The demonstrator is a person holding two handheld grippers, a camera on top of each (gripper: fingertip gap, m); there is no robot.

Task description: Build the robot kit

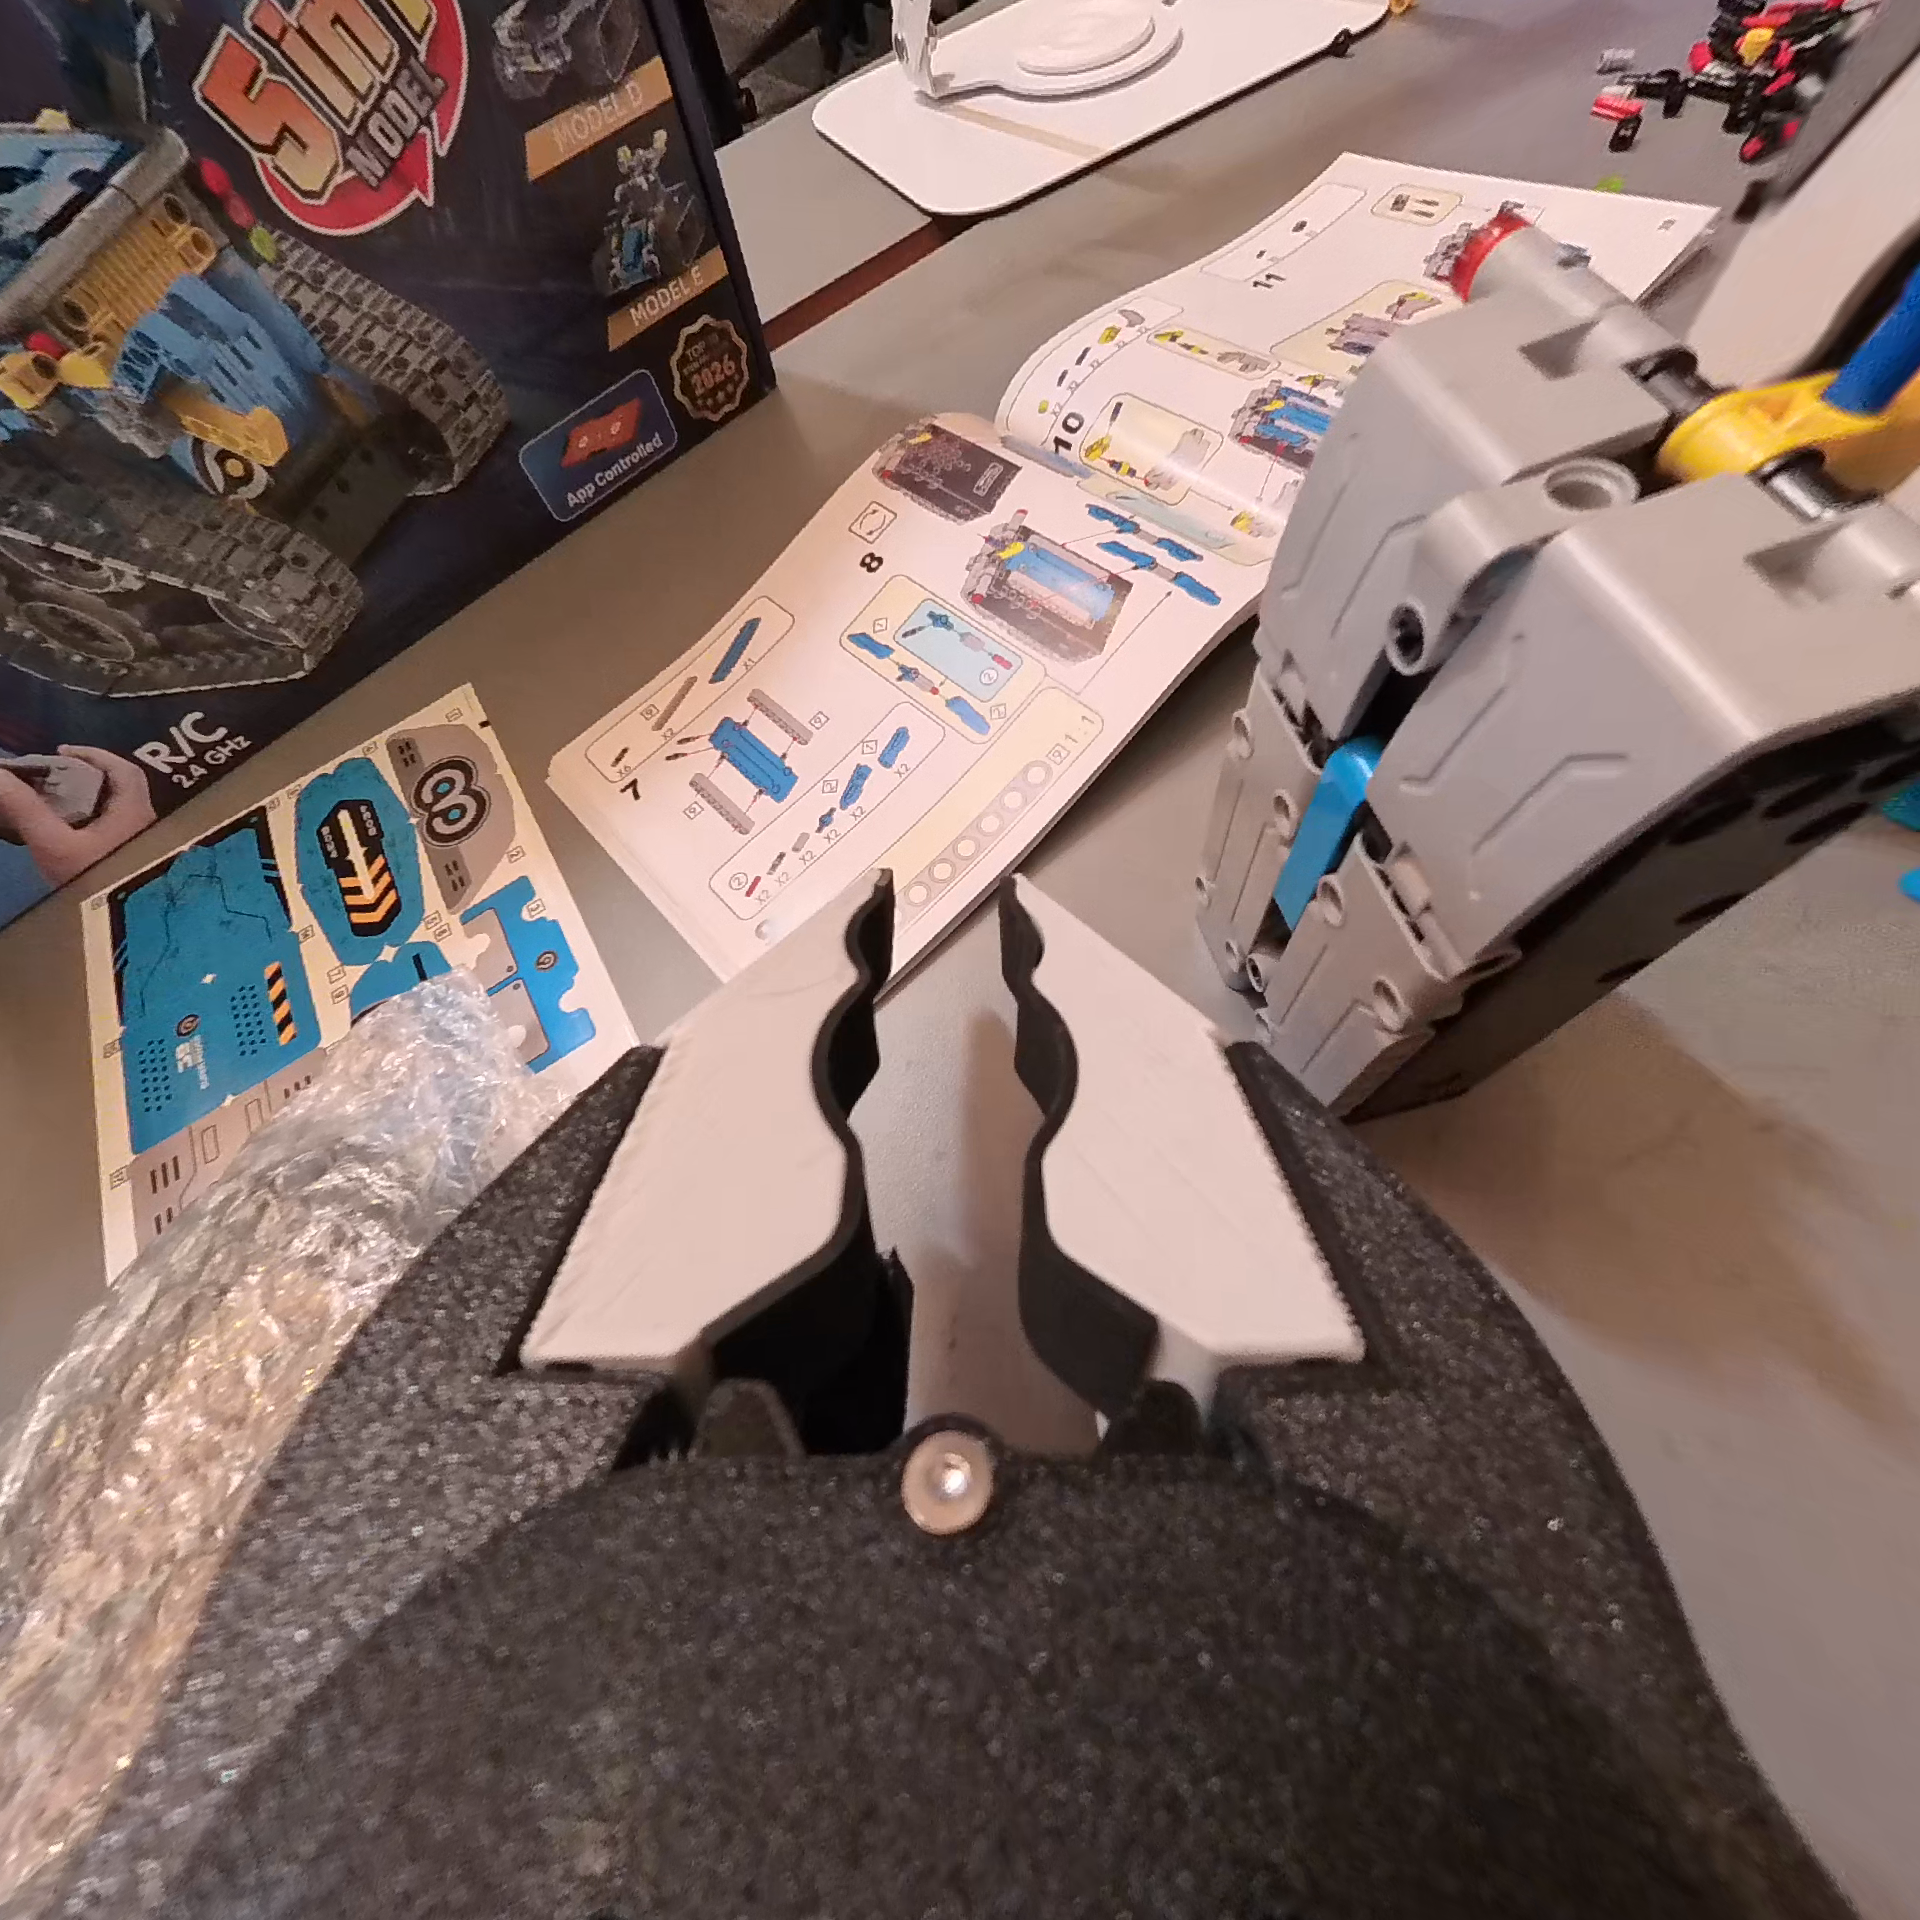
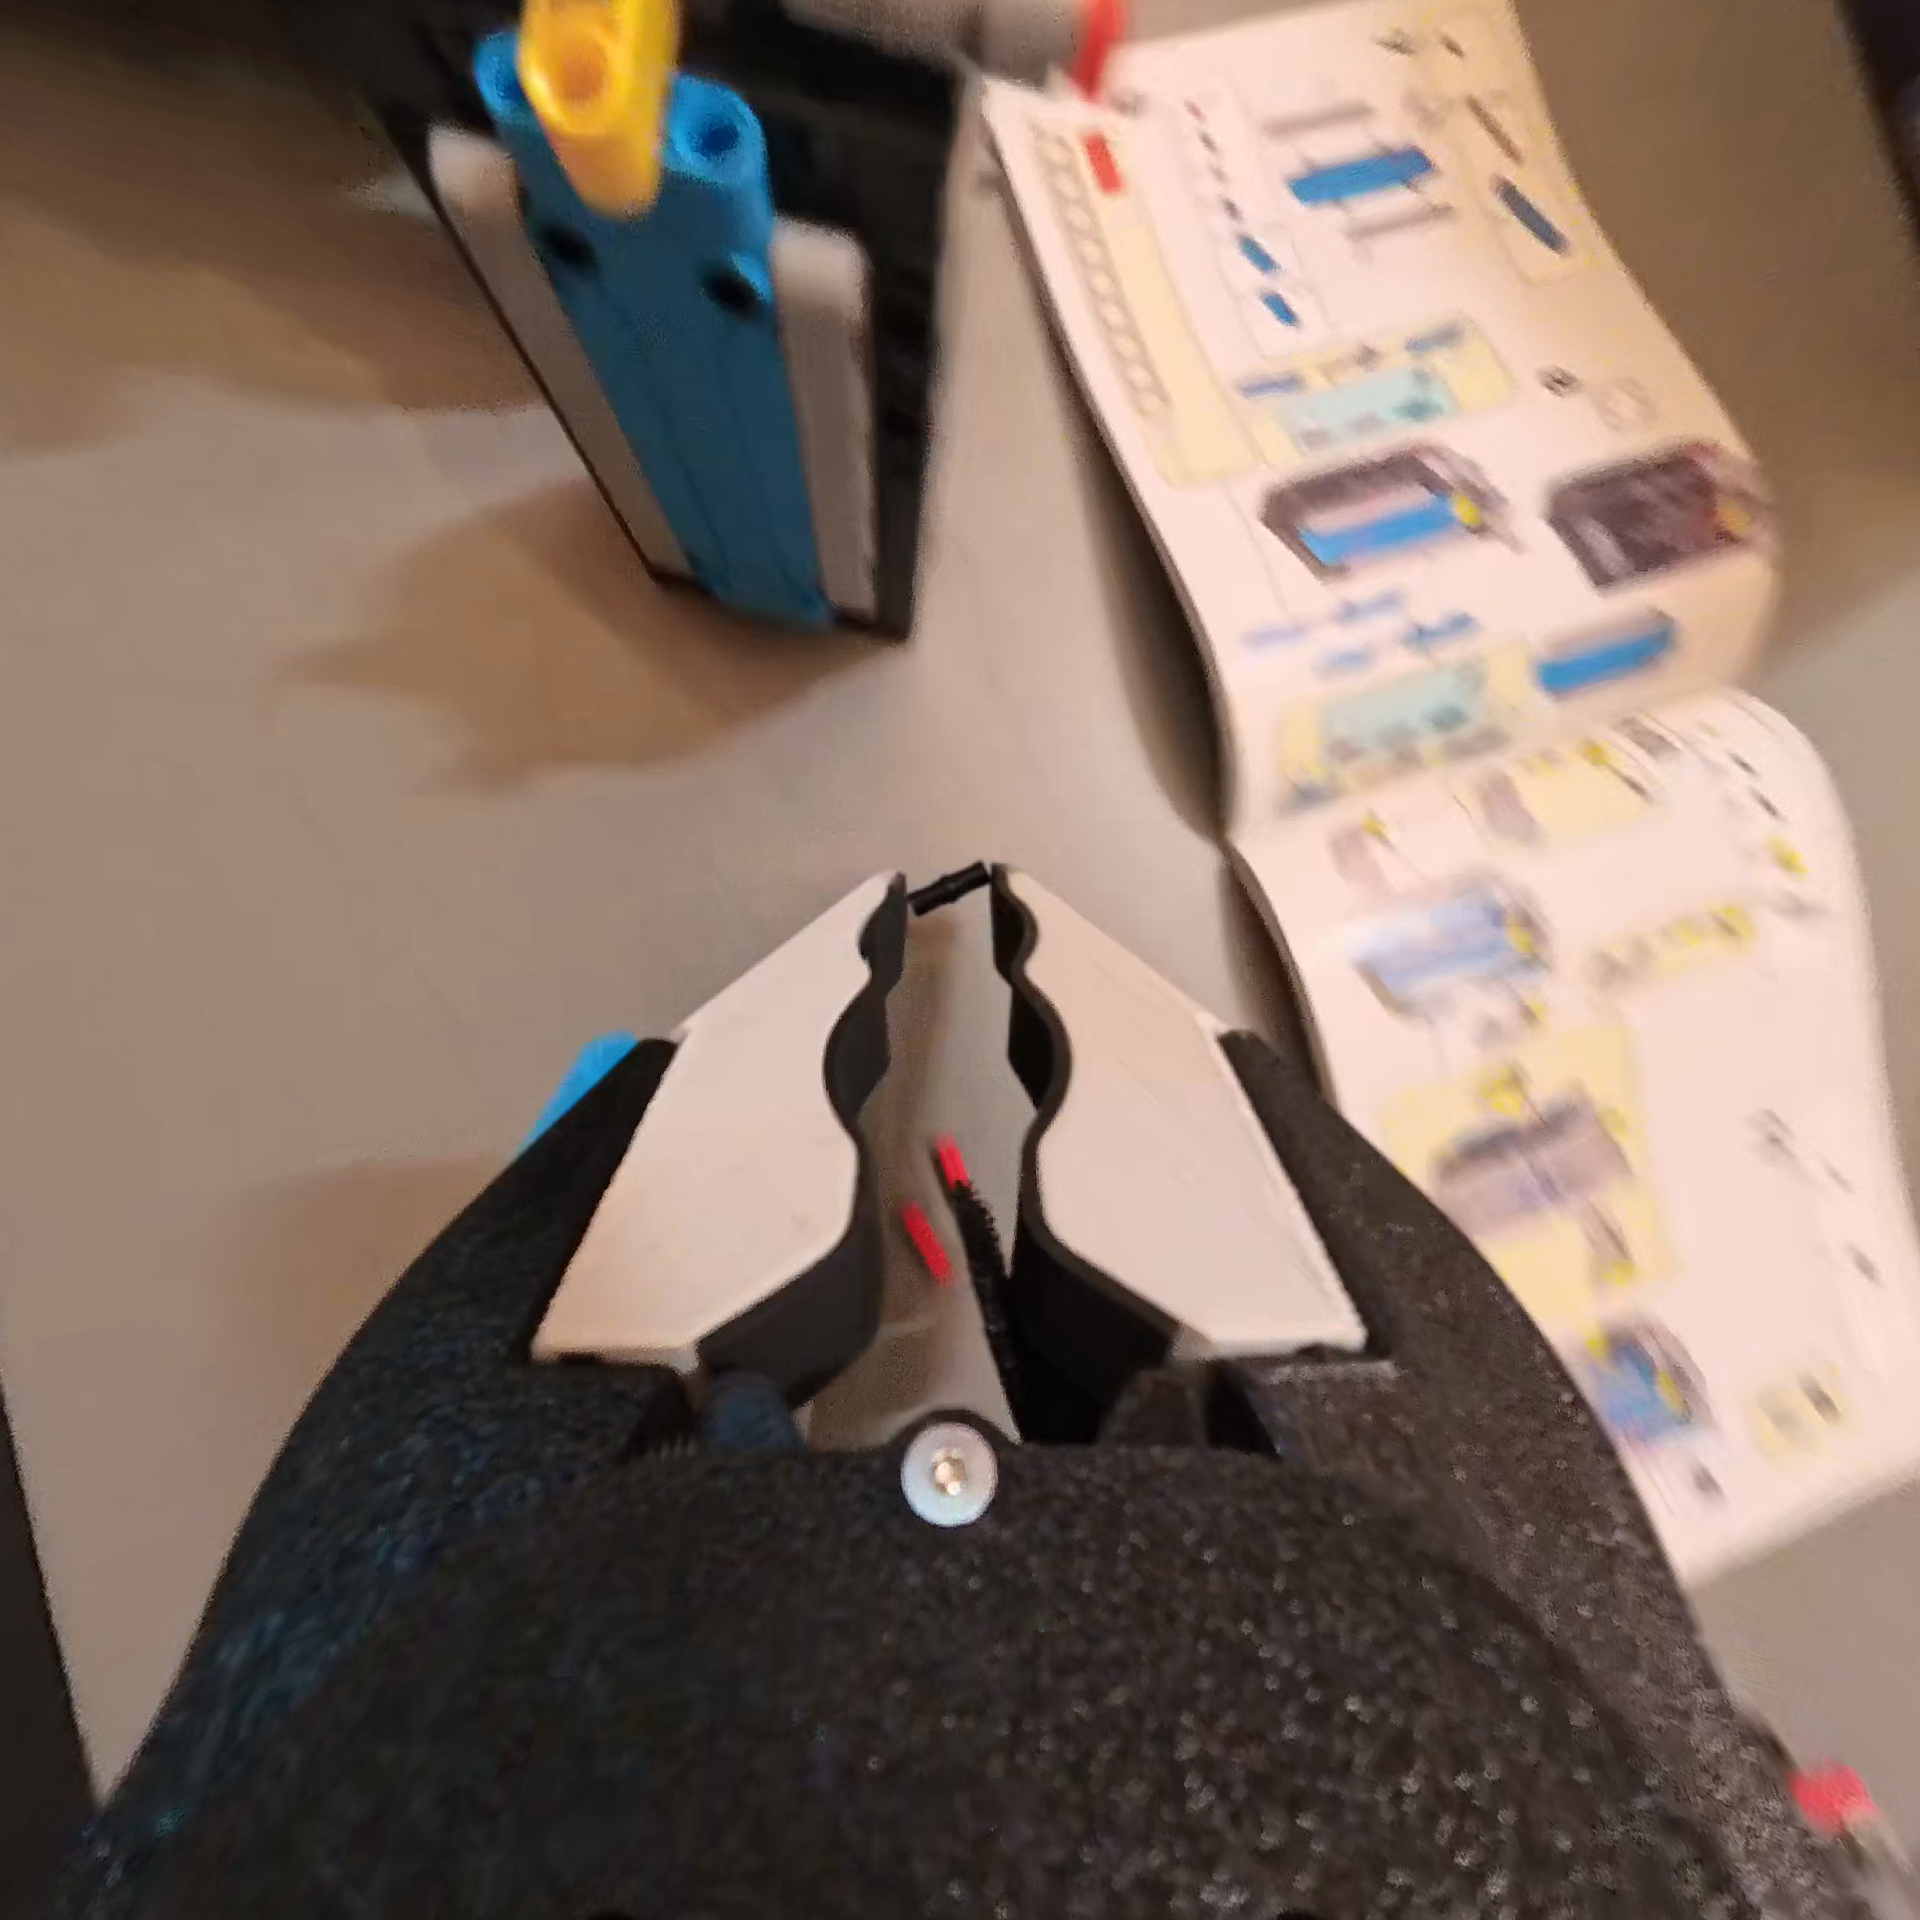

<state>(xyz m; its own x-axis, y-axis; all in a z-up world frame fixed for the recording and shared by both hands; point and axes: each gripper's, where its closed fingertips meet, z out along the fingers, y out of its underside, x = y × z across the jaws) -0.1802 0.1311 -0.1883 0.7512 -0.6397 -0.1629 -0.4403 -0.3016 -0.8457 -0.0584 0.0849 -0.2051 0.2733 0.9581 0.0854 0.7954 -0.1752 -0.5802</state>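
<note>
My left gripper [image 1: 943,904] is open and empty, with its fingertips over the near edge of an open instruction booklet [image 1: 914,665] on the grey table. A grey, black and blue brick-built block [image 1: 1538,727] with a yellow connector [image 1: 1766,426] stands just to its right, apart from it. My right gripper [image 2: 951,889] is shut on a small black pin [image 2: 948,889] held crosswise at its fingertips, above the table. The same block [image 2: 686,353], with its blue beam and yellow connector [image 2: 597,94], stands ahead and to the left. The booklet [image 2: 1455,644] lies to the right.
A sticker sheet [image 1: 312,935] and a bubble-wrap roll [image 1: 260,1247] lie at the left, below the toy's dark box [image 1: 343,343]. A white board [image 1: 1039,94] and a red-and-black model [image 1: 1745,73] sit far back. Small red pins [image 2: 925,1242] and a black toothed strip [image 2: 982,1257] lie beneath my right gripper. There is about 15 centimetres between the tips of the two grippers.
</note>
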